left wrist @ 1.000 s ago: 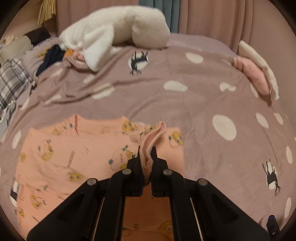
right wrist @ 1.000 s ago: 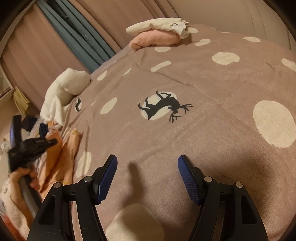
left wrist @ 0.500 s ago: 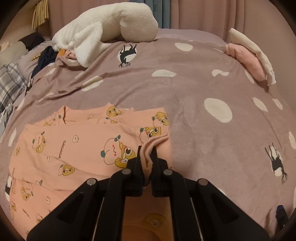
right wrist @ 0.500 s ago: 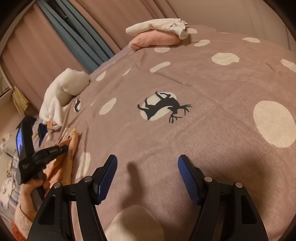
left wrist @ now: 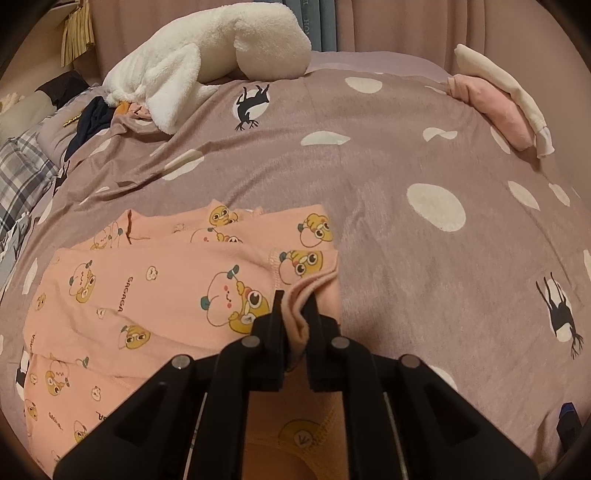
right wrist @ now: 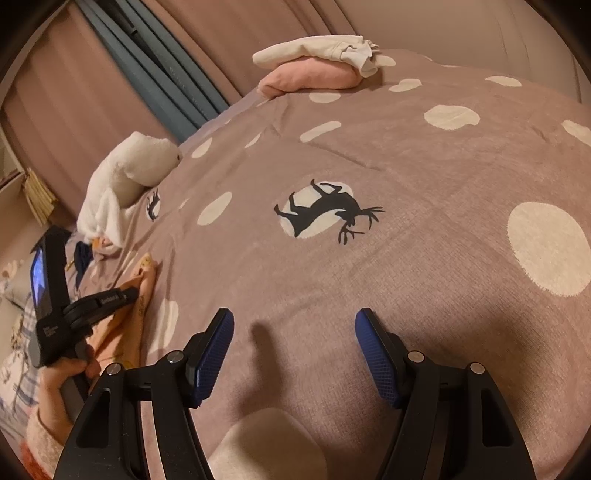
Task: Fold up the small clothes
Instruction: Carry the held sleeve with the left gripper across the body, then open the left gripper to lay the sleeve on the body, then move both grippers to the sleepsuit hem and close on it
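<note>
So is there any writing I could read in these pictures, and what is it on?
"GAGAGA": printed repeatedly on the peach cartoon-print garment.
White lettering on the blue-grey curtain: too blurred to read.
Small white label on the left gripper body in the right wrist view: too small to read.
Spotted bedspread: only deer pictures, no words.

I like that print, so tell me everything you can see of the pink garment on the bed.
The pink garment is soft knit cloth printed with yellow cartoon ducks, pale peach faces and the word GAGAGA. It lies mostly flat on the dotted bedspread, with one part folded over the rest and stitched hems showing. The left tongs pinch a bunched edge at its right side, and their jaws have just been opening slightly.
</note>
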{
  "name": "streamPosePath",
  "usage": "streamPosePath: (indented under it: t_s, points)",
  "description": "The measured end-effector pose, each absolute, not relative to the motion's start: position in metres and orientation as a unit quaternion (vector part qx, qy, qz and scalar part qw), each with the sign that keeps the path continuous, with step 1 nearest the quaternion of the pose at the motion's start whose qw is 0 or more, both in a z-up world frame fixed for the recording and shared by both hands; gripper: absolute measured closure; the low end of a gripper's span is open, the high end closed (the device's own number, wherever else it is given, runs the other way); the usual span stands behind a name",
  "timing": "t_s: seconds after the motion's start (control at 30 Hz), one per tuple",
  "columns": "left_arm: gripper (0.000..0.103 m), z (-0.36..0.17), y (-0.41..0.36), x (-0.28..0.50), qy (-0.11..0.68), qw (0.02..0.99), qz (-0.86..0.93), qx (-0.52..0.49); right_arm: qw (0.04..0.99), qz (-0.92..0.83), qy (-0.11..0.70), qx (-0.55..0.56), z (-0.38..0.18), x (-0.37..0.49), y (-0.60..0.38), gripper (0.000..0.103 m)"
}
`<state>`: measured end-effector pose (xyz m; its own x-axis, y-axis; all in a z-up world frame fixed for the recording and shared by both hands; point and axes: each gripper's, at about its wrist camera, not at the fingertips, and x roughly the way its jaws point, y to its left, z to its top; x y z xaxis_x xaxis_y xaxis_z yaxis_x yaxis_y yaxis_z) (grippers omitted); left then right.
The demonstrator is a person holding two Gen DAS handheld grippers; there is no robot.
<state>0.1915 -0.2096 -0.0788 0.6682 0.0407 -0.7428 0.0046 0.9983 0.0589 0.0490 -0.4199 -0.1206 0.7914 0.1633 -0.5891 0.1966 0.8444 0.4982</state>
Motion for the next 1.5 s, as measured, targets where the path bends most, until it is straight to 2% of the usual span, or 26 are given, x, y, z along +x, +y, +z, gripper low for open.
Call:
streamPosePath:
  t_s: [0.03, 0.1, 0.17, 0.23, 0.3, 0.47, 0.57, 0.73, 0.9, 1.1, 1.33, 1.5]
  points:
    - [0.090, -0.079, -0.210, 0.192, 0.410, 0.912, 0.009, 0.028, 0.904, -0.008, 0.322, 0.281, -0.121, 0.049, -0.420, 0.033]
    - [0.072, -0.080, -0.210, 0.191, 0.424, 0.905, -0.001, 0.013, 0.904, -0.007, 0.321, 0.282, -0.122, 0.048, -0.421, 0.033]
    - [0.034, -0.079, -0.211, 0.188, 0.432, 0.902, -0.014, -0.001, 0.904, -0.006, 0.319, 0.284, -0.123, 0.048, -0.421, 0.033]
    - [0.024, -0.075, -0.215, 0.183, 0.429, 0.903, -0.024, 0.009, 0.904, -0.006, 0.319, 0.284, -0.123, 0.048, -0.421, 0.033]
    - [0.021, -0.067, -0.219, 0.172, 0.415, 0.909, -0.030, 0.036, 0.905, -0.007, 0.320, 0.281, -0.123, 0.048, -0.421, 0.033]
    - [0.000, -0.037, -0.209, 0.136, 0.359, 0.928, -0.066, 0.069, 0.908, -0.010, 0.322, 0.267, -0.124, 0.048, -0.416, 0.028]
    - [0.000, -0.023, -0.184, 0.123, 0.350, 0.933, -0.073, 0.044, 0.911, -0.016, 0.325, 0.254, -0.123, 0.048, -0.412, 0.026]
    - [0.000, -0.009, -0.136, 0.109, 0.376, 0.924, -0.072, -0.007, 0.912, -0.023, 0.329, 0.245, -0.123, 0.048, -0.408, 0.022]
    - [0.000, -0.007, -0.088, 0.075, 0.373, 0.927, -0.034, 0.022, 0.914, -0.032, 0.341, 0.219, -0.121, 0.049, -0.399, 0.015]
    - [0.000, -0.022, -0.022, 0.028, 0.361, 0.931, 0.029, 0.048, 0.916, -0.054, 0.358, 0.173, -0.121, 0.051, -0.385, 0.010]
    - [0.000, -0.048, 0.049, -0.032, 0.385, 0.922, 0.033, -0.020, 0.913, -0.068, 0.374, 0.151, -0.116, 0.042, -0.372, 0.010]
    - [0.000, -0.070, 0.074, -0.049, 0.393, 0.917, 0.042, -0.050, 0.912, -0.002, 0.390, 0.131, -0.102, 0.018, -0.353, 0.010]
